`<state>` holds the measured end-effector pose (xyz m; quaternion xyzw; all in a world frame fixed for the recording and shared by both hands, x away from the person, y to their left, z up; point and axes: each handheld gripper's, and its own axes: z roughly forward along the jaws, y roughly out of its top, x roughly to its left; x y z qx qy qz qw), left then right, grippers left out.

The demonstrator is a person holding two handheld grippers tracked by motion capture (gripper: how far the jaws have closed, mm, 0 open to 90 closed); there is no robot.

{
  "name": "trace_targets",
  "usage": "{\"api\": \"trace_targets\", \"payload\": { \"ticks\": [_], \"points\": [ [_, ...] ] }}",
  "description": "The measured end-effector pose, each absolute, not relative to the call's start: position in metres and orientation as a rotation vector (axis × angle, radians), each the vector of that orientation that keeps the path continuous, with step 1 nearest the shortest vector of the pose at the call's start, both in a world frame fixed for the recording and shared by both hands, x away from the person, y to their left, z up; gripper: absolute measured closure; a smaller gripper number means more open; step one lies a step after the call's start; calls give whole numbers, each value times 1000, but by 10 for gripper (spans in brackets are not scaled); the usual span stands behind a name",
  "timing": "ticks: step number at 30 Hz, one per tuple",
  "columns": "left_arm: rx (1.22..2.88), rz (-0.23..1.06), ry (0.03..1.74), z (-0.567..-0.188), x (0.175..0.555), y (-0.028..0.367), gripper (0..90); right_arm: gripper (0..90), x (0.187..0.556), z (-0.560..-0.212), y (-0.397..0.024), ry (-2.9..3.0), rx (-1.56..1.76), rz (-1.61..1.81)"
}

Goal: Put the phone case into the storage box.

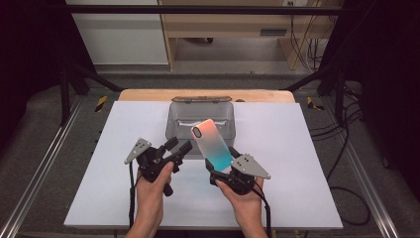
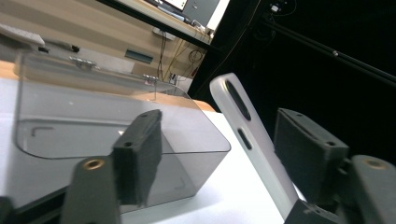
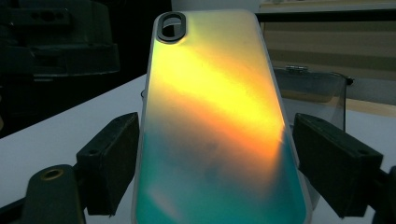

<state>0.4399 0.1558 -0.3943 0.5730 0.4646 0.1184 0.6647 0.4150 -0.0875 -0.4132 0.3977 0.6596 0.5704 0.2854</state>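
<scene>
Right fingers are clamped on the phone case's bottom end, holding it tilted above mid-worktop, just in front of the grey bin. Left fingers hang open beside the case, not touching.

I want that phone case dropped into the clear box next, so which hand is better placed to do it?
Probably the right. The right gripper already clamps the phone case, which tilts toward the clear box. The left gripper stands beside the case, jaws around its edge without gripping.

both grippers raised (jaws apart)
</scene>
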Motion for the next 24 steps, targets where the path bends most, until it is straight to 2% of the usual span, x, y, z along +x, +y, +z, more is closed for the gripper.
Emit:
{"api": "trace_targets", "payload": {
  "ticks": [4, 10, 14, 21, 24],
  "points": [
    [1273, 192, 1060, -399, 440, 146, 493, 174, 414, -414, -85, 1746, 1066, 1528],
    [1265, 130, 1063, -403, 437, 132, 513, 174, 411, -414, -82, 1722, 1068, 1539],
    [1242, 98, 1064, -406, 435, 127, 577, 174, 411, -415, -81, 1712, 1078, 1552],
    [1224, 111, 1079, -407, 434, 126, 722, 174, 410, -419, -78, 1698, 1088, 1551],
    [1216, 117, 1081, -408, 433, 125, 743, 174, 410, -422, -76, 1695, 1099, 1556]
  ]
}}
